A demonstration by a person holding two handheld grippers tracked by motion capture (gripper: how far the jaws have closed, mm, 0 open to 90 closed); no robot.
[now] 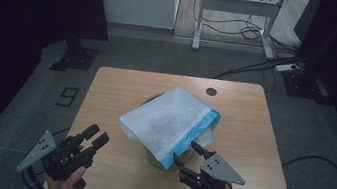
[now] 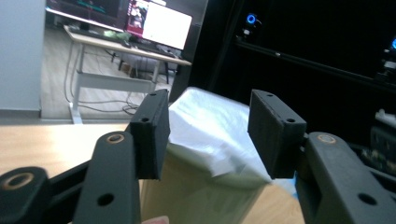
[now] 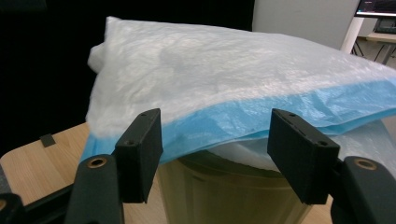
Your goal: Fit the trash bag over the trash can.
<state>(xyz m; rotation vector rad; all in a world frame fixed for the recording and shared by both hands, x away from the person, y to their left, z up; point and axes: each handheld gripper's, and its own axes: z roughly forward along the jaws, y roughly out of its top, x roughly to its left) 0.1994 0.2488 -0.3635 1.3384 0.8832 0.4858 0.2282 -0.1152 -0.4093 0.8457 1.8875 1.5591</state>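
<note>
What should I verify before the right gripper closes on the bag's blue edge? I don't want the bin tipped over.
1. Right gripper open: ok, jaws spread apart.
2. Blue-banded edge of the white plastic bag in line with the jaws: ok, it hangs just beyond them.
3. Jaws clear of the pale round bin's rim: ok, the rim sits lower, behind the jaws.
4. Left gripper free to steady the bin: ok, open, off to the side and holding nothing.
5. Bag attached to the bin: cannot tell, it lies draped over the top.
6. Bin footing on the wooden table: cannot tell, the base is hidden.
</note>
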